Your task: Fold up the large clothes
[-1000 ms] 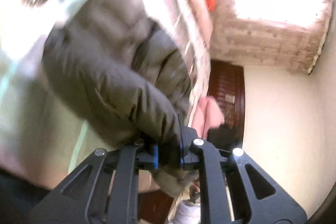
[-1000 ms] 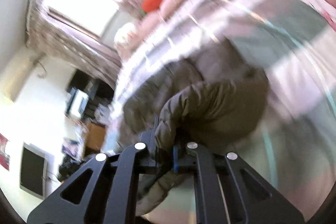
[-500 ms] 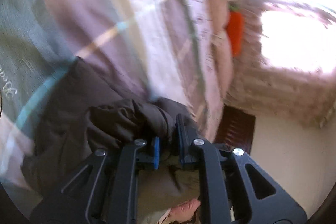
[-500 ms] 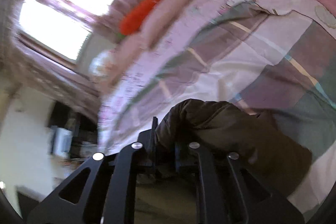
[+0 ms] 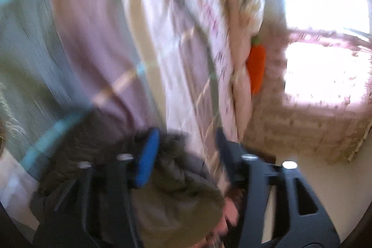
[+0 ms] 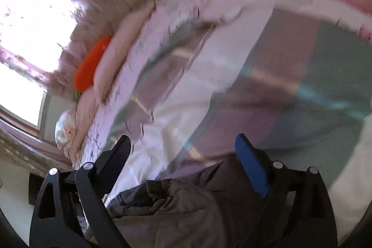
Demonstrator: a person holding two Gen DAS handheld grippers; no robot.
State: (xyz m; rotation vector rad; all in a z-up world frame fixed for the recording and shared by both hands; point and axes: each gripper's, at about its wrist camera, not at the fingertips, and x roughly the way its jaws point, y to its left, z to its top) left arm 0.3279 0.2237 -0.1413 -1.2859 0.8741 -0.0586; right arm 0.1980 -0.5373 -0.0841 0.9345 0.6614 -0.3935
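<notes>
Two grippers show here, one in each view, and both have their fingers spread wide apart with nothing pinched between them.

In the left wrist view, which is blurry, the left gripper (image 5: 183, 148) hangs over a dark puffy jacket (image 5: 176, 196). The jacket lies bunched at the near edge of the bed, partly under the fingers, but they do not squeeze it. One blue pad (image 5: 147, 157) sits right beside the cloth. The striped blanket (image 5: 97, 43) covers the bed and stretches far away. On the far right side a toy carrot (image 5: 255, 67) rests next to a long pink pillow (image 5: 241, 85), below a bright window (image 5: 323, 43).

In the right wrist view, the right gripper (image 6: 186, 155) is also over the jacket (image 6: 176, 208), which lies near, low between the black arms. The fingers stand on each side of it and do not touch it, as far as I can tell. The blanket (image 6: 267, 66) is spread flat beyond, a soft place for folding. The carrot (image 6: 90, 63) and pillow (image 6: 123, 43) lie far to the left.

I think the jacket sits loose so that a new grip can be picked for a fold.
</notes>
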